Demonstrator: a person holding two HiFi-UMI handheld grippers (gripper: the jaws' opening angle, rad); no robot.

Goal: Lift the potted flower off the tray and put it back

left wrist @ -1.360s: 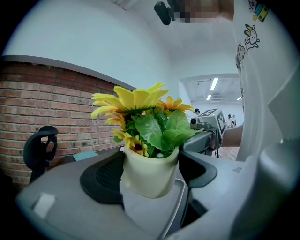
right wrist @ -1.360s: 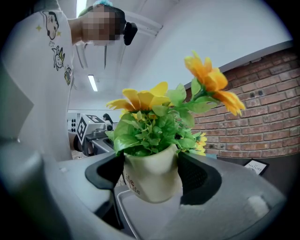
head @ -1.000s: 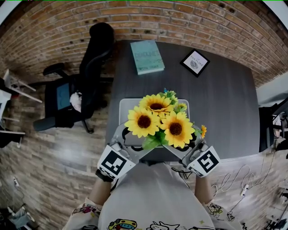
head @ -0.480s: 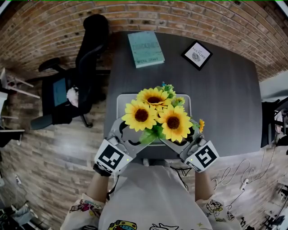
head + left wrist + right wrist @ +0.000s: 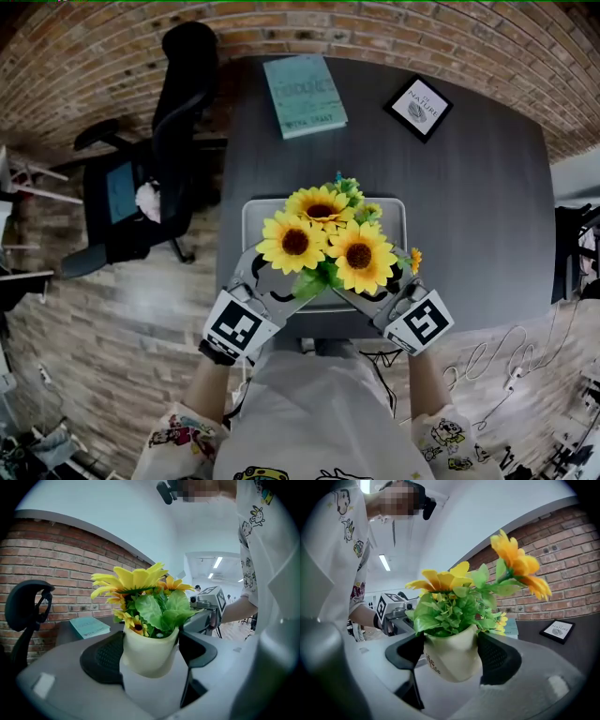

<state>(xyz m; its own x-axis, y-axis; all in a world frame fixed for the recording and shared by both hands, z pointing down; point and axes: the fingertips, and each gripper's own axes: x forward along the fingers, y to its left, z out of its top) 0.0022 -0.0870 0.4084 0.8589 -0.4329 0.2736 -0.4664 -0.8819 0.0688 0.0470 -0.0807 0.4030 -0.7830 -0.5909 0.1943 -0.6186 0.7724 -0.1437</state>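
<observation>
The potted flower (image 5: 323,248), a cream pot of yellow sunflowers with green leaves, was found over the near half of the light grey rectangular tray (image 5: 396,212). Whether its base touched the tray could not be established, as the blooms covered it from above. The left gripper (image 5: 274,289) had its jaws spread wide, with the black ribbed pads (image 5: 101,656) pressed against opposite sides of the pot (image 5: 150,653). The right gripper (image 5: 380,291) was set likewise from the other side, its pads (image 5: 497,658) clamped on the same pot (image 5: 452,660) (dark lettering showed on that face, too partial to read). The tray lay on a dark grey table (image 5: 469,206). At the table's far side lay a teal book (image 5: 304,96) and a black-framed picture (image 5: 418,108), both well apart from the tray. A black office chair (image 5: 178,103) stood at the table's left, before a red brick wall (image 5: 375,28).
</observation>
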